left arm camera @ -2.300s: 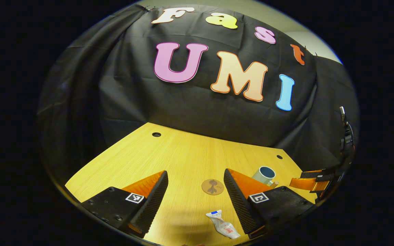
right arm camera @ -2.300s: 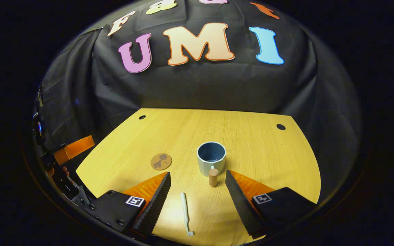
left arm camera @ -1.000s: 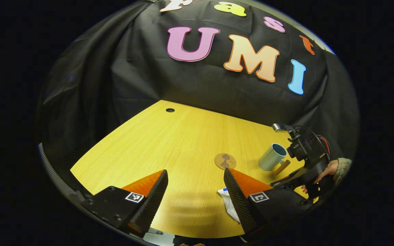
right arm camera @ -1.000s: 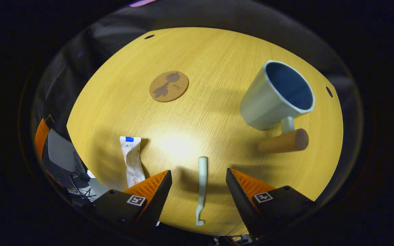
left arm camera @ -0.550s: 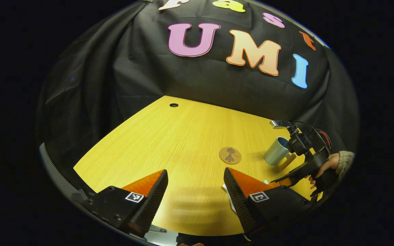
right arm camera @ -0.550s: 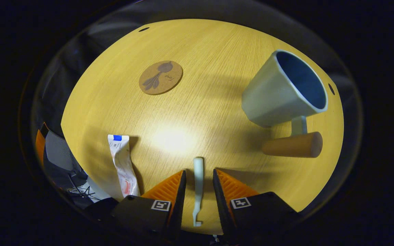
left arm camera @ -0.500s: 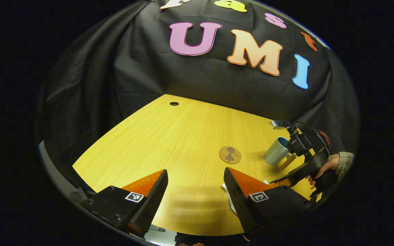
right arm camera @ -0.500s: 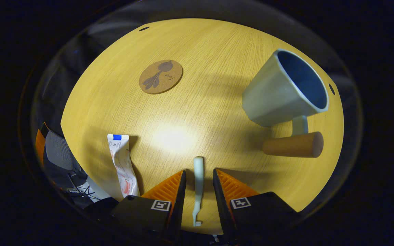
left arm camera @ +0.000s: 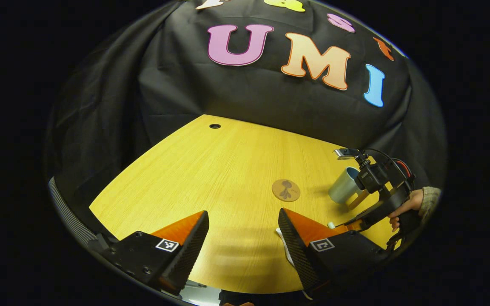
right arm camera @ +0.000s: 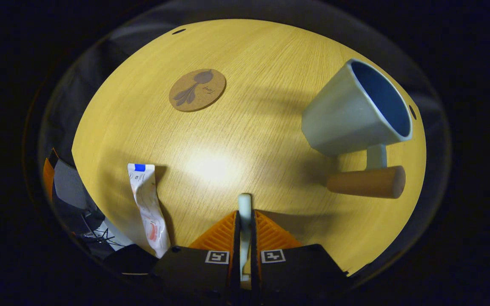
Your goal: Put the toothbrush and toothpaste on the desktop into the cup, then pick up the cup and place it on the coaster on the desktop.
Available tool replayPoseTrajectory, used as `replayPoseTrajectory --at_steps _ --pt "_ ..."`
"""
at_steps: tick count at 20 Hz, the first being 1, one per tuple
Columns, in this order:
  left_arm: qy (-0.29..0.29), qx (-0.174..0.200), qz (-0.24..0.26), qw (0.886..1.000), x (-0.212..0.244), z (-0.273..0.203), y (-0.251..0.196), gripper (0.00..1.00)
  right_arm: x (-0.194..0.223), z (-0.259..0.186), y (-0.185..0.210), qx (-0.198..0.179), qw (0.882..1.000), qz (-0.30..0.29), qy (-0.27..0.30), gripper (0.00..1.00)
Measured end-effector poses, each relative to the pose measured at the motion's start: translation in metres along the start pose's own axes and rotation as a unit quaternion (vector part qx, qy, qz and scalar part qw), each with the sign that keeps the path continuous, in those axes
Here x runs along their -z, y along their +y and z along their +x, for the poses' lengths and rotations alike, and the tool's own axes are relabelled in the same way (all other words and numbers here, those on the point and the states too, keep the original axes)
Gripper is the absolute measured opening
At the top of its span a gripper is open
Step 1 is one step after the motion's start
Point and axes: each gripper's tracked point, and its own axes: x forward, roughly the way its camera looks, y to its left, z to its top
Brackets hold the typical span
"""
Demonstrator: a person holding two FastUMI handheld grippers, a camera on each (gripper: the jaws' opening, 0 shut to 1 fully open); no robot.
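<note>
In the right gripper view my right gripper (right arm camera: 245,217) is shut on the pale toothbrush (right arm camera: 245,202), whose handle end sticks out ahead of the fingers, low over the desktop. The light cup (right arm camera: 349,111) with a blue inside and a wooden handle (right arm camera: 366,182) stands ahead to the right. The toothpaste tube (right arm camera: 146,207) lies to the left, and the round cork coaster (right arm camera: 197,90) farther ahead. In the left gripper view my left gripper (left arm camera: 243,227) hangs open and holds nothing. The toothpaste (left arm camera: 282,243) peeks out beside its right finger. Coaster (left arm camera: 286,190), cup (left arm camera: 343,191) and right gripper (left arm camera: 346,224) lie to its right.
The wooden desktop (left arm camera: 202,170) has a cable hole (left arm camera: 215,126) at the back and is walled by black cloth. A hand (left arm camera: 404,206) holds the right gripper near the desk's right edge. The left gripper's body (right arm camera: 68,187) shows at the desk's left edge.
The right gripper came down over the toothbrush and its fingers closed from wide open onto it. The left gripper stayed open, shifting only slightly.
</note>
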Motion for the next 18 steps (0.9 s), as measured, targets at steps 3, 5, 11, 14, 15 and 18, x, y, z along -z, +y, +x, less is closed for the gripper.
replayPoseTrajectory --at_steps 3,5,11,14,15,18 --pt "0.022 0.004 0.004 1.000 0.008 0.004 -0.005 0.95 -0.002 -0.007 0.000 -0.010 1.000 -0.018 -0.009 0.08" --pt "0.036 0.009 0.009 0.999 0.010 0.006 -0.010 0.95 0.001 -0.002 0.000 -0.011 0.999 -0.030 -0.020 0.06" --pt "0.130 0.037 0.013 0.991 0.038 0.013 -0.034 0.95 0.004 -0.004 0.002 -0.012 0.997 -0.037 -0.065 0.05" --pt "0.177 0.054 0.012 0.983 0.050 0.019 -0.049 0.95 0.007 -0.020 0.001 -0.018 0.994 -0.022 -0.105 0.06" --pt "0.189 0.058 0.010 0.980 0.052 0.020 -0.055 0.95 0.008 -0.027 -0.002 -0.017 0.992 -0.017 -0.121 0.05" --pt "0.232 0.067 -0.002 0.970 0.066 0.029 -0.073 0.95 0.022 -0.042 -0.013 -0.013 0.991 0.009 -0.134 0.05"
